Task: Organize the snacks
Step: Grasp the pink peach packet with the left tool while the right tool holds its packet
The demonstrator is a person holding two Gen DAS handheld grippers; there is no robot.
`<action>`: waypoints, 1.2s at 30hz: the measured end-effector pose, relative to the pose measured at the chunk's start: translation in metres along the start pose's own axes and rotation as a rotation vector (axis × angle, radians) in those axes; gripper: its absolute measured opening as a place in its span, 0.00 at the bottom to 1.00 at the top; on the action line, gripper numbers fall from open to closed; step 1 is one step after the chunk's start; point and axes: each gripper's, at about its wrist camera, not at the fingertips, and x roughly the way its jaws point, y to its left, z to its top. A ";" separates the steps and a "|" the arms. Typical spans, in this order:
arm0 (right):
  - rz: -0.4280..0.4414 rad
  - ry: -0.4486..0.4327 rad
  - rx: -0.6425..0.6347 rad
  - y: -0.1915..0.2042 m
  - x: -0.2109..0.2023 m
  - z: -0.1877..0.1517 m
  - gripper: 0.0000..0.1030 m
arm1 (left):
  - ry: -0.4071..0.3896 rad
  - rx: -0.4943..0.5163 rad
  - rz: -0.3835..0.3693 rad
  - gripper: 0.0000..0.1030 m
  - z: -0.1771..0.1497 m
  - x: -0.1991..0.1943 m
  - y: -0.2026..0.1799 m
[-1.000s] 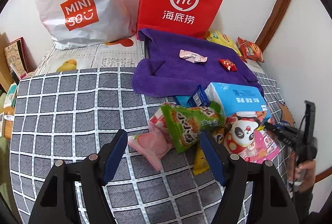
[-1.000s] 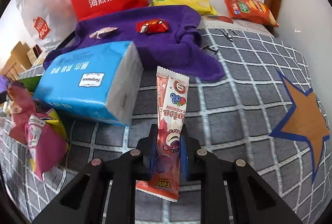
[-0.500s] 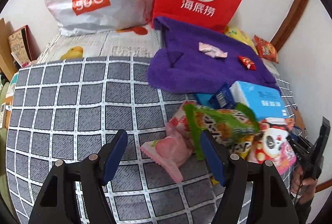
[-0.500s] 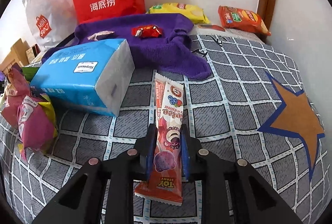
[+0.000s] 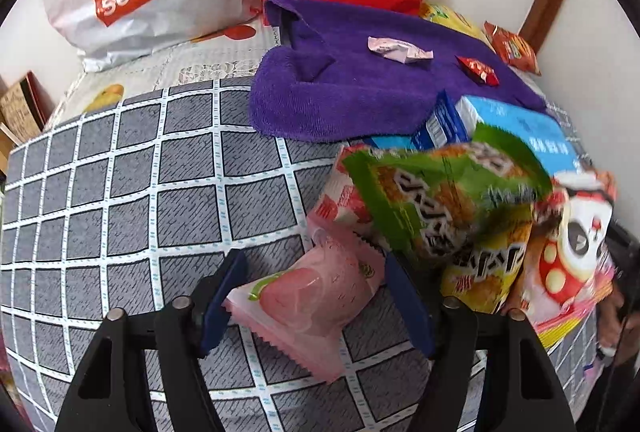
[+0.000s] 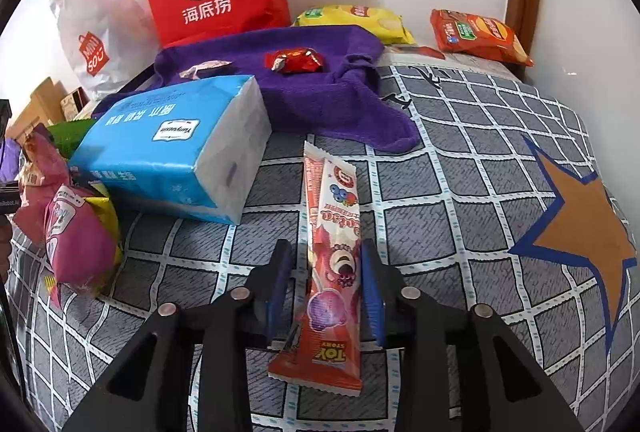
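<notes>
The left claw has closed in on the pink packet, which now lies between its spread fingers, not yet gripped: a pickup looks near. The right claw has just parted and released the long stick onto the bed. Only the right view shows the chip bags far ahead.

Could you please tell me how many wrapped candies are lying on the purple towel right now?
2: a pale pink-wrapped candy near the middle of the purple towel, and a red-wrapped candy toward its right side. Folds may hide others.
</notes>
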 end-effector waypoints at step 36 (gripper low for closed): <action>0.023 0.003 -0.018 0.003 0.001 0.000 0.49 | -0.159 0.001 -0.066 0.28 -0.041 -0.020 0.003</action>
